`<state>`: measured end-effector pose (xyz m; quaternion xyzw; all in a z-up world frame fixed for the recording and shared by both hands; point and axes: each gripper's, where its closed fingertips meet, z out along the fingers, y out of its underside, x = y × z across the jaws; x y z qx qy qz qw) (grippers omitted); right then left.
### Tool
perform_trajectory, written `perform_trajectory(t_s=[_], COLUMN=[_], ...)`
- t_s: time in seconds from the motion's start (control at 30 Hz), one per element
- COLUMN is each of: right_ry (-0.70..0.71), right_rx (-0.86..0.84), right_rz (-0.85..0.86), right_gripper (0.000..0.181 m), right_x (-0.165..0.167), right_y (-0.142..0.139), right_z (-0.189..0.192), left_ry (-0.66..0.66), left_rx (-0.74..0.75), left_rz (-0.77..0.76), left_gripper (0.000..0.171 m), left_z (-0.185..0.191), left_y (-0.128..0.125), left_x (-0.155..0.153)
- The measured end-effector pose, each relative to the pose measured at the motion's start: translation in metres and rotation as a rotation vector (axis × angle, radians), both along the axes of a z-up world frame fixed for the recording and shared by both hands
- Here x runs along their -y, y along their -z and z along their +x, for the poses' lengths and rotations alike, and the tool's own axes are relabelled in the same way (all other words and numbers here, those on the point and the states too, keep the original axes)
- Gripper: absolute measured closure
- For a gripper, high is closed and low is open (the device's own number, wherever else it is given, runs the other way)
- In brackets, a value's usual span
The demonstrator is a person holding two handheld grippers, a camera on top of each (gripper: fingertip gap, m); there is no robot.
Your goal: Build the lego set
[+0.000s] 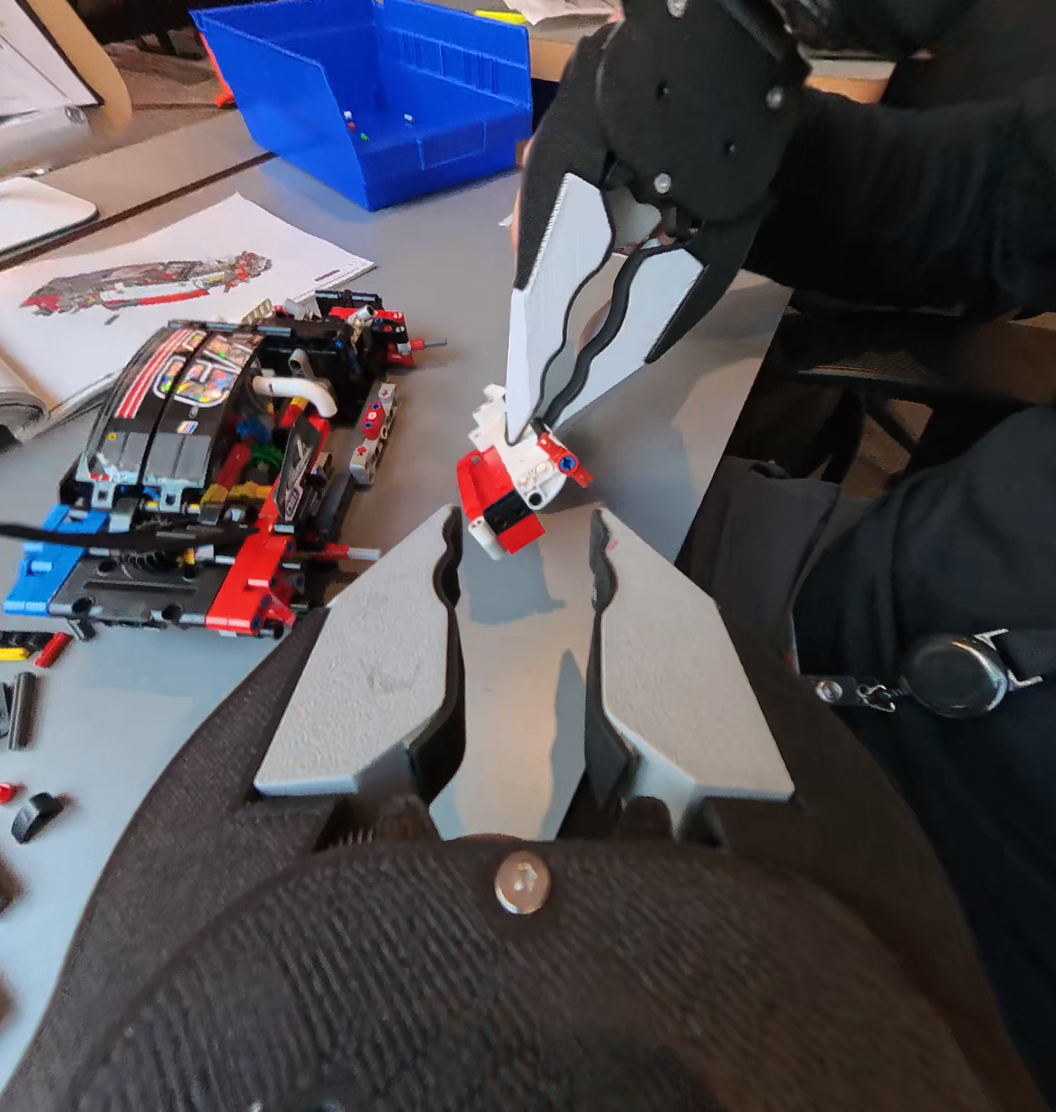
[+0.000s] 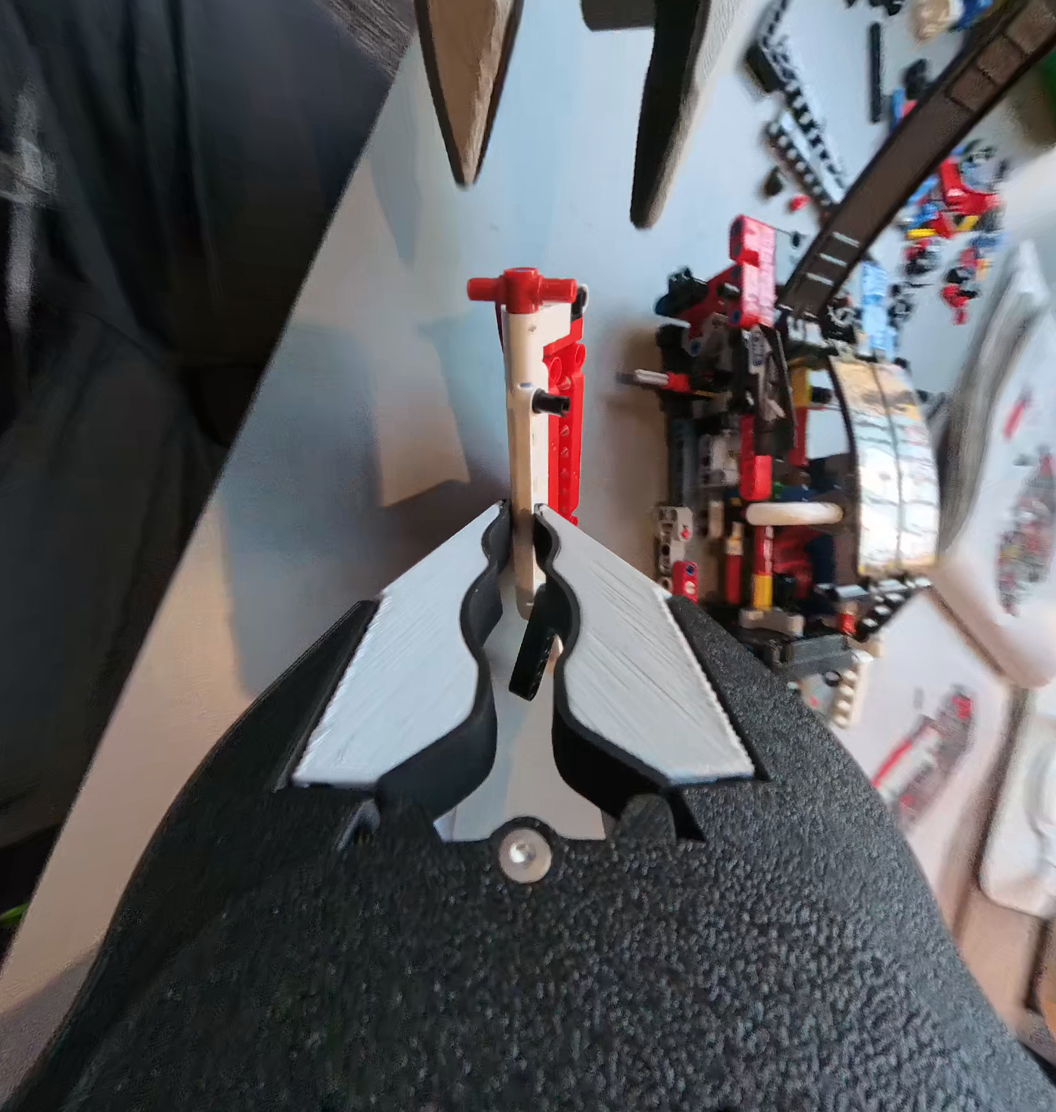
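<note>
At frame centre, the right gripper (image 2: 521, 517) pinches the red-and-white subassembly (image 2: 543, 415) by its thin white edge, above the table (image 1: 513, 662). The left gripper (image 1: 525, 529) gapes empty just below it. With so narrow a grip, the piece could twist or slip when pressed onto the car (image 1: 213, 457) at left.

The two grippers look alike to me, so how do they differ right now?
The right gripper is shut on a small red-and-white Lego piece, held above the grey table; the left gripper is open and holds nothing. In the left wrist view, the right one points down, the left one forward. Both have pale fingers with black pads.
</note>
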<state>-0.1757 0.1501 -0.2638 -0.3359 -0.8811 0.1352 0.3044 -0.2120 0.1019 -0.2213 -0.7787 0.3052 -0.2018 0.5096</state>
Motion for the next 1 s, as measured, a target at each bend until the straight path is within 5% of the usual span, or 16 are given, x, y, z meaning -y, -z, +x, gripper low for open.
perform_trajectory(t_s=[0.13,0.83,1.0], right_ry=[-0.016,-0.085,-0.092], right_rx=[0.063,0.397,0.417], right_rz=[-0.152,-0.311,-0.304], right_gripper=[0.177,0.177,0.177], right_x=[0.013,0.022,0.019], right_y=[-0.011,-0.009,-0.009], right_z=[-0.003,0.003,0.002], left_ry=[0.052,0.086,0.109], left_rx=[0.036,-0.112,-0.006], left_rz=[-0.022,0.121,0.036], left_gripper=[0.137,0.156,0.136], left_z=[0.016,0.017,0.019], left_y=[-0.005,-0.005,-0.003], left_x=[0.000,0.004,0.008])
